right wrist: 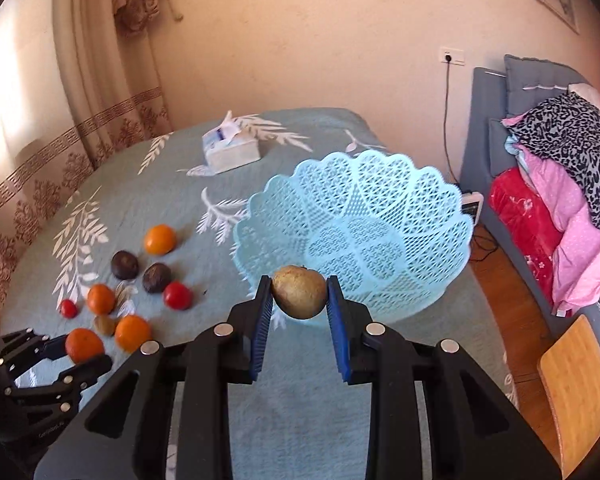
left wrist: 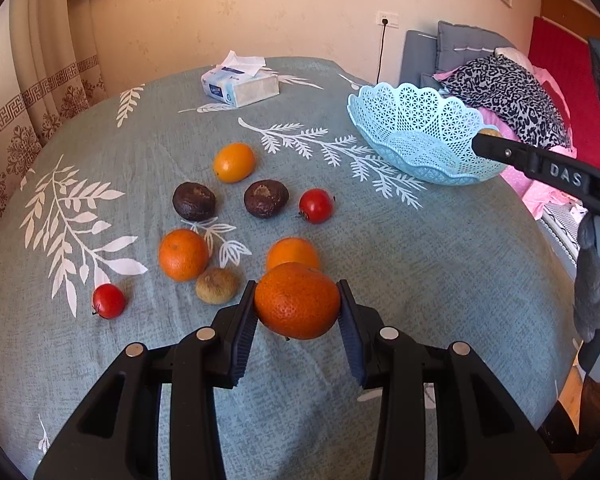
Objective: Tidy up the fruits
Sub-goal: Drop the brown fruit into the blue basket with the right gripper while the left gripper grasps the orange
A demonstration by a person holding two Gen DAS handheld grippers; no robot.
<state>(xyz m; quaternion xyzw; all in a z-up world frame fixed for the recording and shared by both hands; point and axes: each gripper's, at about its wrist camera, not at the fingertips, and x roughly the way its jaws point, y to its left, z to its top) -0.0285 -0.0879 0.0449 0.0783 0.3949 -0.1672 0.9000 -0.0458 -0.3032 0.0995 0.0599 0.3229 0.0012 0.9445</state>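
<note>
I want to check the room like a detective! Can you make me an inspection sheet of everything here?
Surface: teal leaf-print tablecloth.
Job's things: empty blue basket; loose on the cloth, three oranges, two red fruits, two dark brown fruits, one brownish fruit.
Clutter: tissue box.
Grippers: left gripper shut on orange; right gripper shut on brown fruit, near the basket.
Cables: black cord hanging from wall socket.
Surroundings: curtain, piled bedding, wooden chair.

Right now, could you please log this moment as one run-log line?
left gripper: shut on orange | right gripper: shut on brown fruit, at basket | basket: empty
</note>
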